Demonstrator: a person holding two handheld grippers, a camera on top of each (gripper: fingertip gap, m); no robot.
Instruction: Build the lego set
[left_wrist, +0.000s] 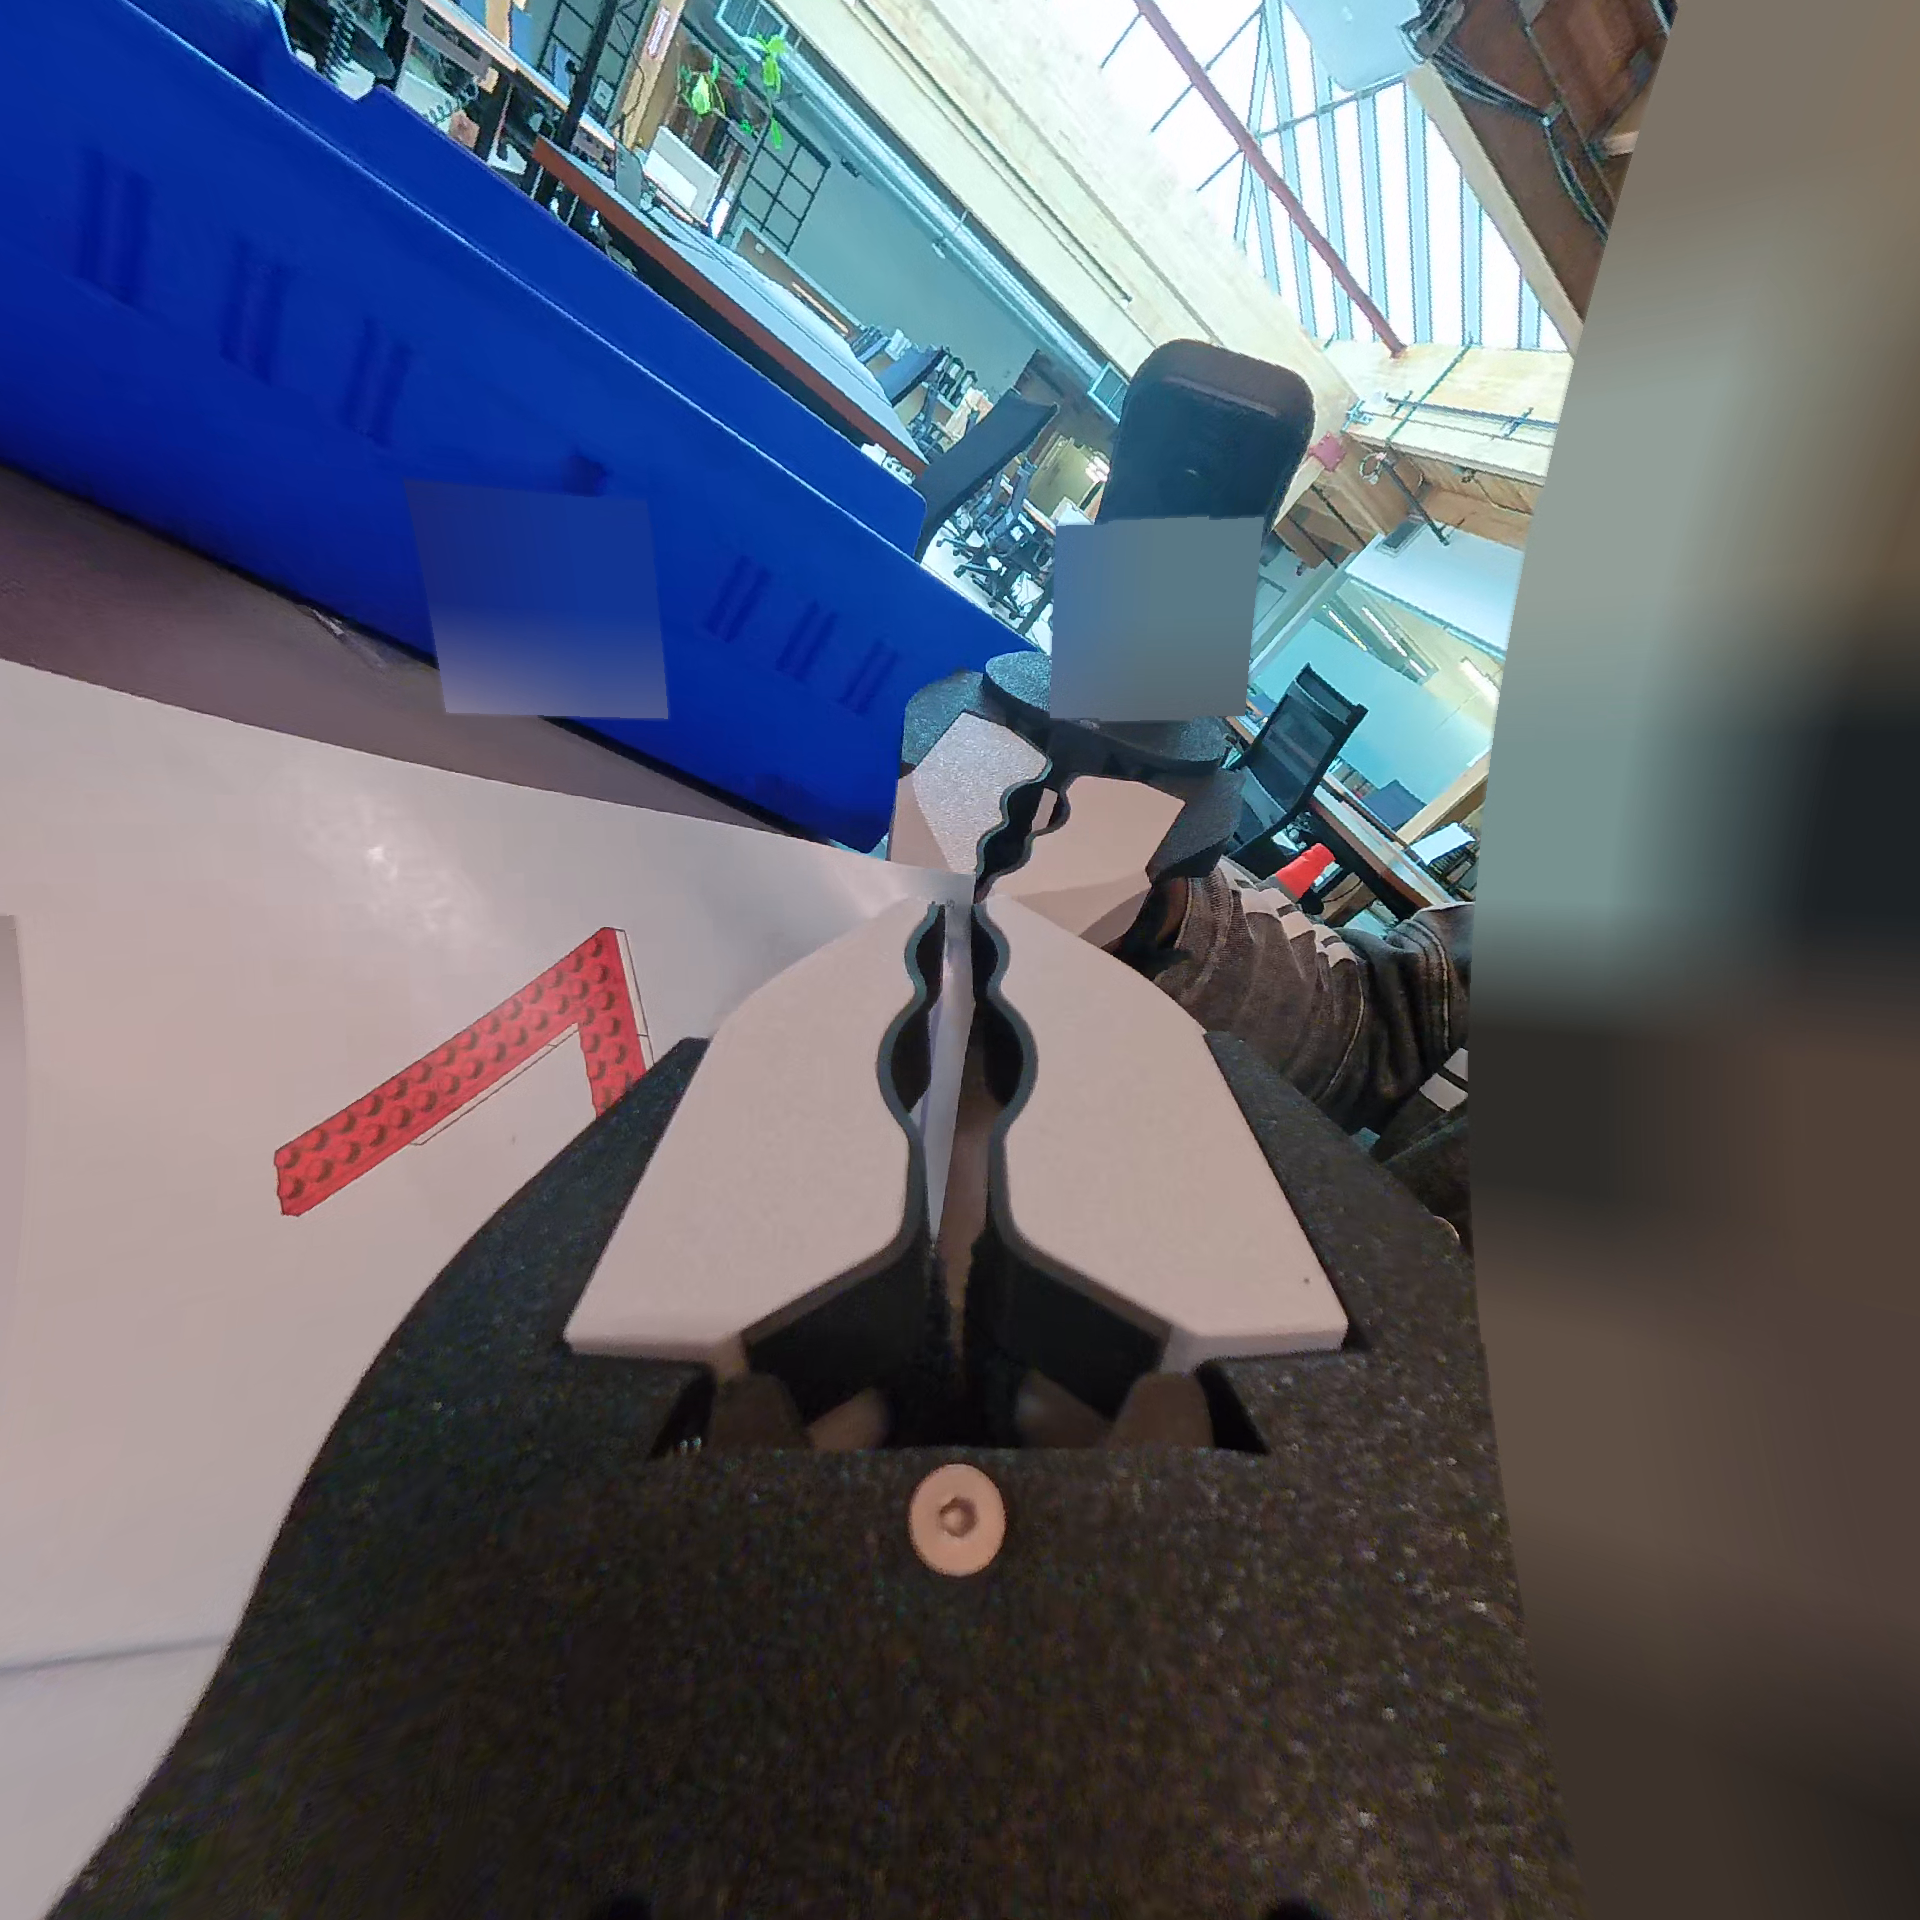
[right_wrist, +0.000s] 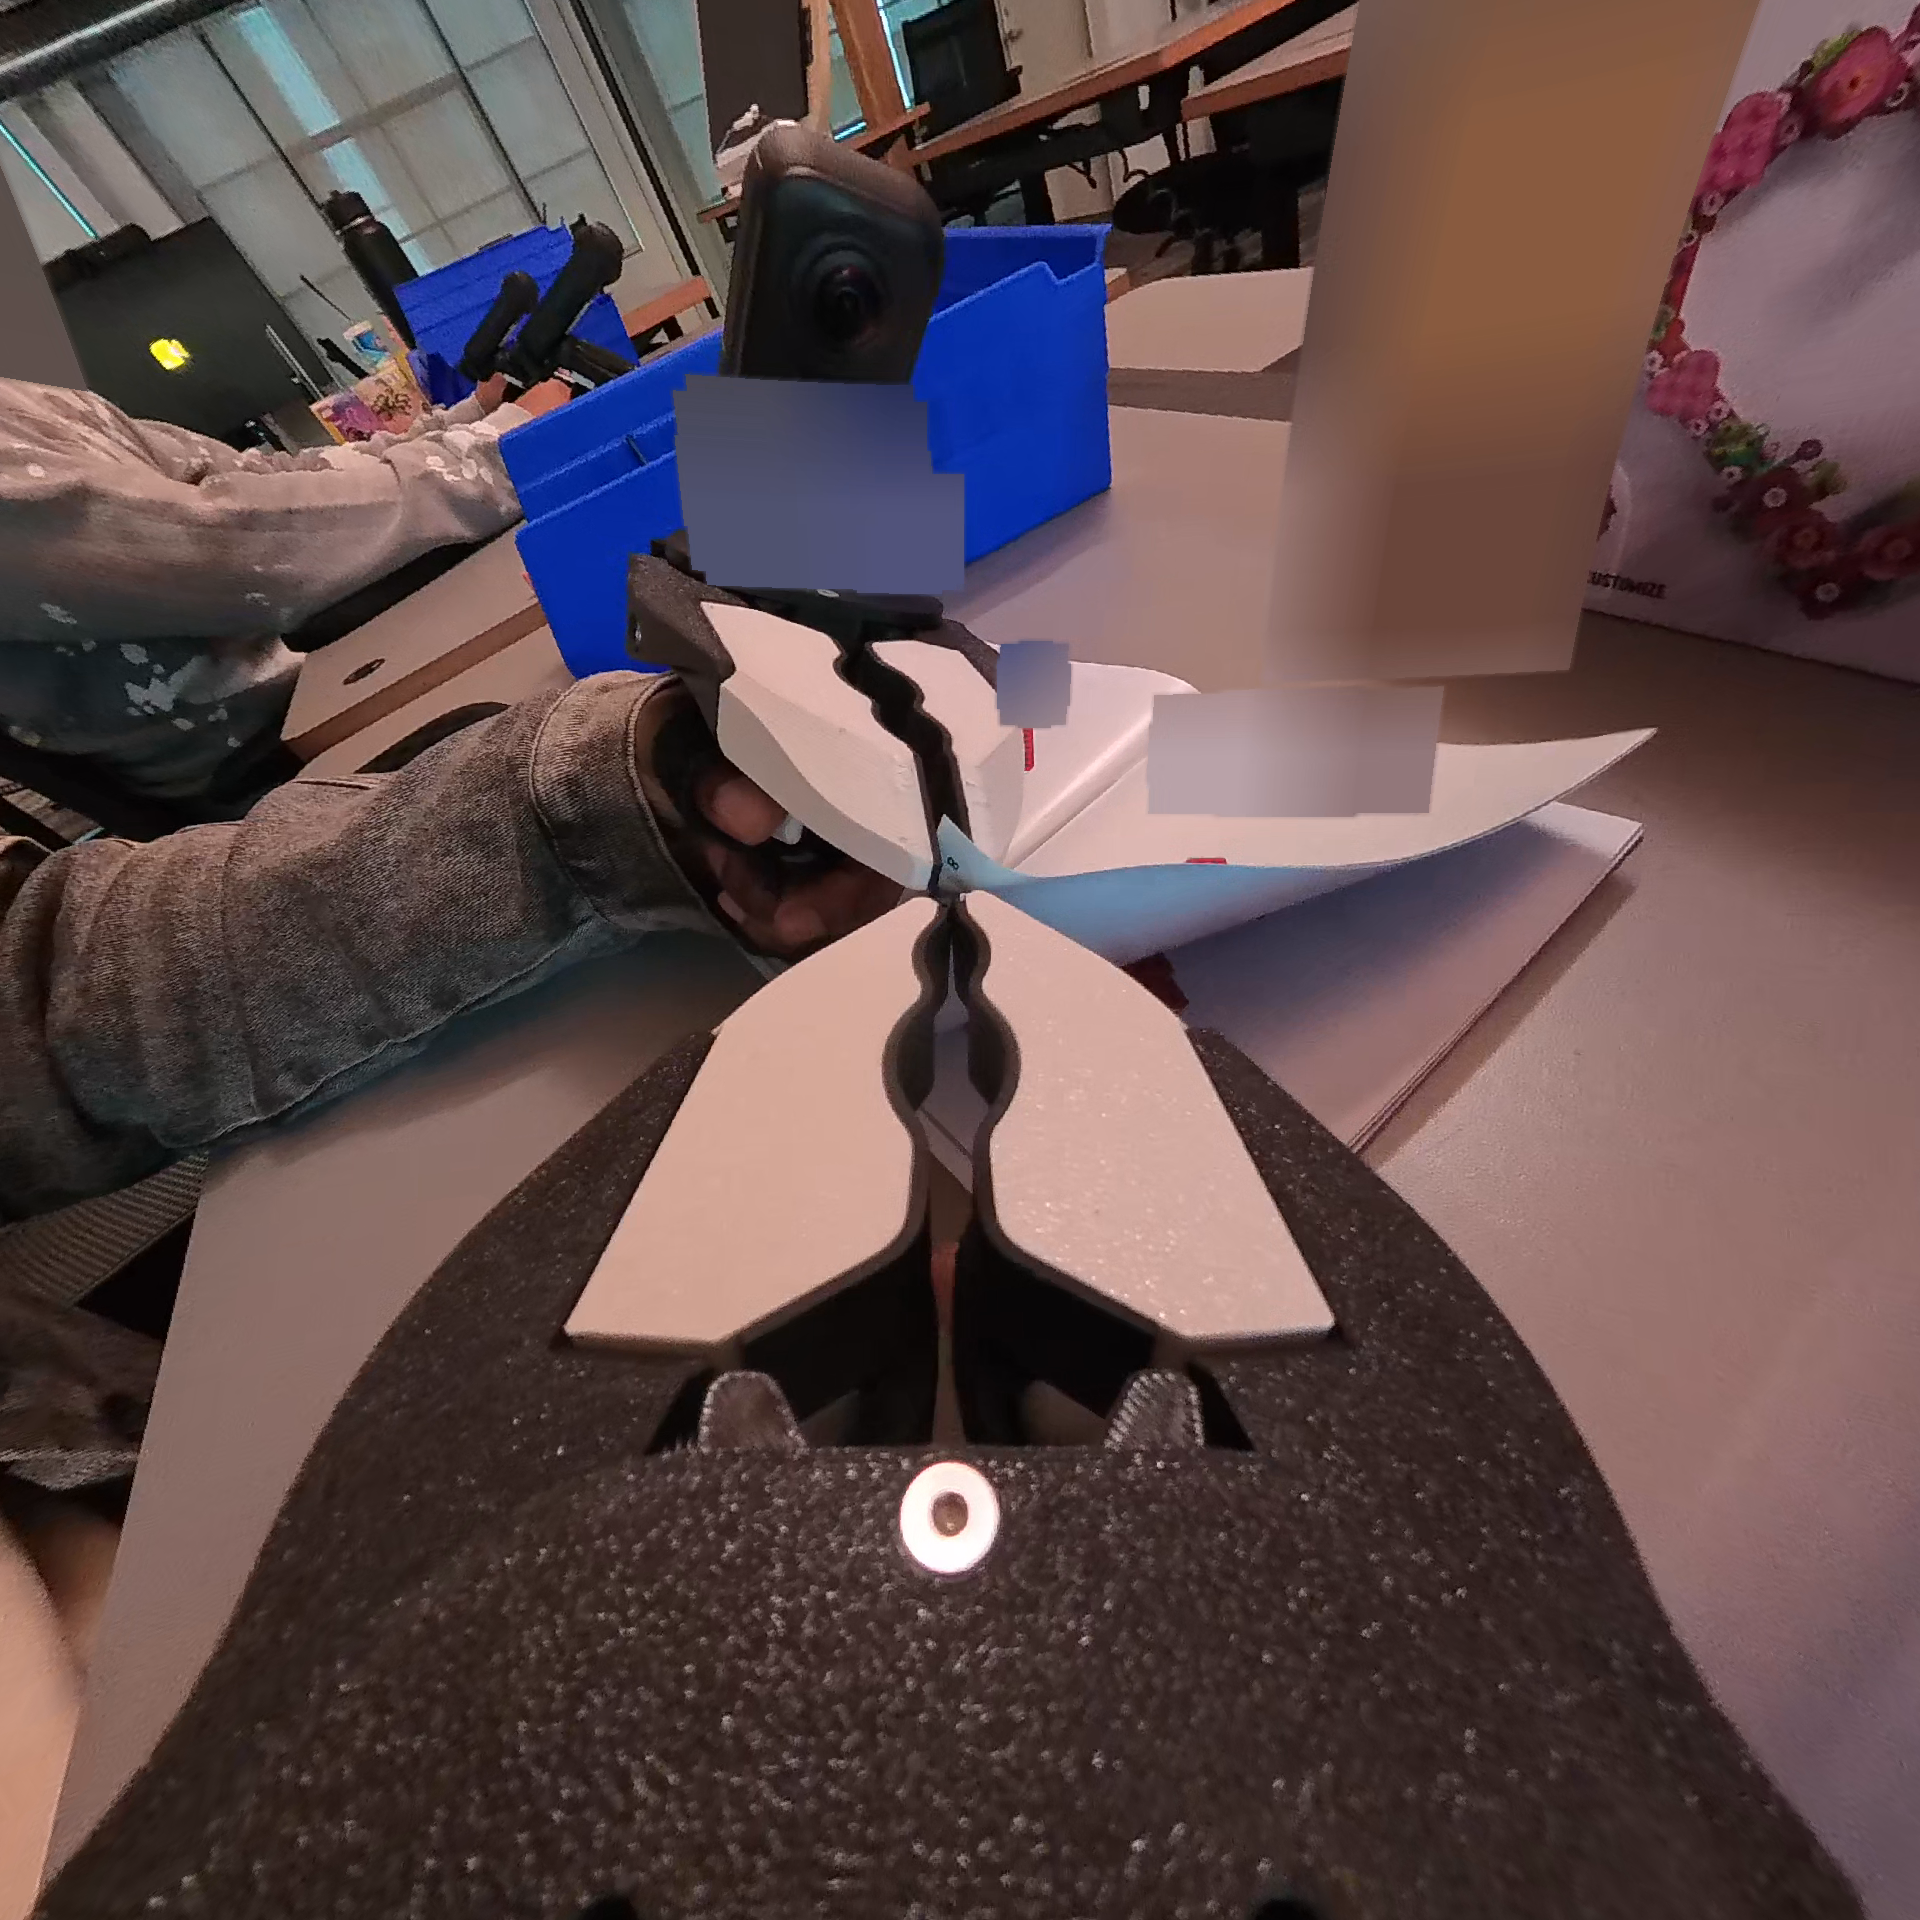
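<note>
A white instruction booklet (right_wrist: 1455, 966) lies open on the table. One page (right_wrist: 1247, 862) is lifted and curls upward. My left gripper (left_wrist: 958, 914) is shut on that page; the thin sheet shows between its fingers. The page (left_wrist: 312, 883) bears a printed picture of a red studded plate (left_wrist: 468, 1070). My right gripper (right_wrist: 948, 909) is shut, its tips right at the page corner, nose to nose with the left gripper (right_wrist: 940, 868). I cannot tell whether the right one pinches the paper. It also shows in the left wrist view (left_wrist: 987, 868). No loose bricks are in view.
A blue plastic bin (left_wrist: 312, 364) stands just behind the booklet; it also shows in the right wrist view (right_wrist: 1018, 416). A box with a flower picture (right_wrist: 1787, 364) stands at the right. A grey sleeve (right_wrist: 312, 914) holds the left gripper. Another person's arm (right_wrist: 208, 520) is at the far left. Left and right tips are no more than a few centimetres apart.
</note>
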